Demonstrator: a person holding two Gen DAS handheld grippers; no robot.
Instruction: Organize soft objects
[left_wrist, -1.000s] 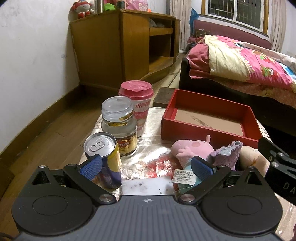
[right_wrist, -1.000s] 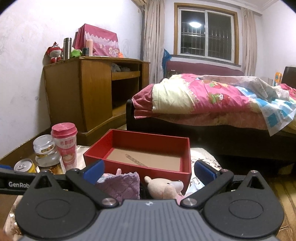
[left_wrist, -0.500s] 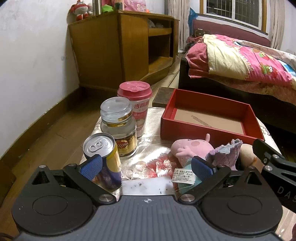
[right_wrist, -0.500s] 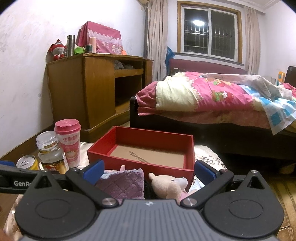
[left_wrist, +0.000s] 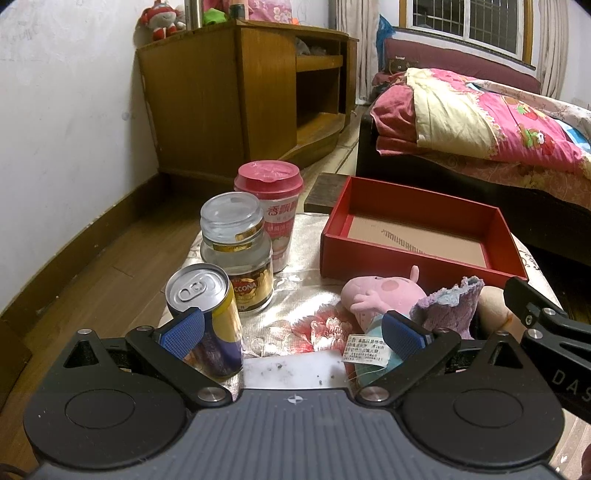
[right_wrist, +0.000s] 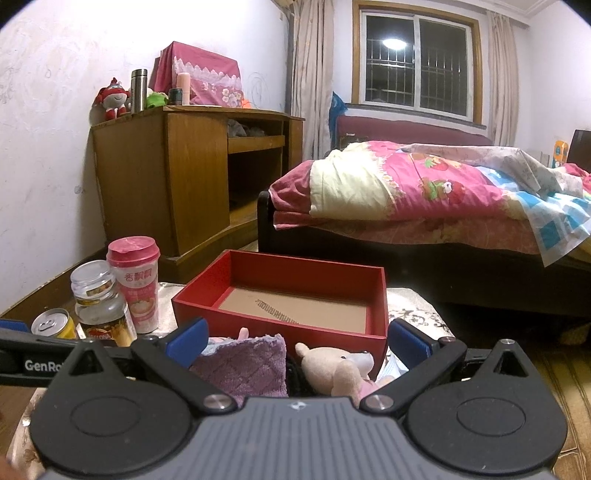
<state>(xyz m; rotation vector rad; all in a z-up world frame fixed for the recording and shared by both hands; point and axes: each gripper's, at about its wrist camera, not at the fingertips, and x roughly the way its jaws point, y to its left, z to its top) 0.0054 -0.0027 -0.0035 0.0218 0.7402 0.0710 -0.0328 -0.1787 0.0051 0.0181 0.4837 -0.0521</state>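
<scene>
Table: I work over a low table draped in a shiny floral cloth (left_wrist: 295, 291); everything for this task sits on it.
Box: the open red cardboard box with a brown floor (left_wrist: 417, 236) stands at the far side, nothing in it yet. I judge it the place for the soft things.
Hard items: a pink-lidded paper drink cup (left_wrist: 269, 210), a clear glass jar with a gold label (left_wrist: 238, 251) and a yellow drink can (left_wrist: 207, 317) stand together to the left. I leave them alone.
Soft items: a pink pig plush toy (left_wrist: 384, 295), a folded purple quilted cloth (right_wrist: 243, 365) and a beige plush bear (right_wrist: 332, 369) lie bunched just in front of the box's near wall.
Right gripper (right_wrist: 297, 338): I have its blue pads spread wide, the cloth and bear between and below them, nothing held.
Left gripper (left_wrist: 291, 328): also spread, holding nothing, with the can by its left pad and the pig's paper tag by its right.
Next move, my judgement: lower the right one onto the bear's body, close softly on the bulk rather than a limb, lift clear of the near wall, then release over the box floor.
</scene>
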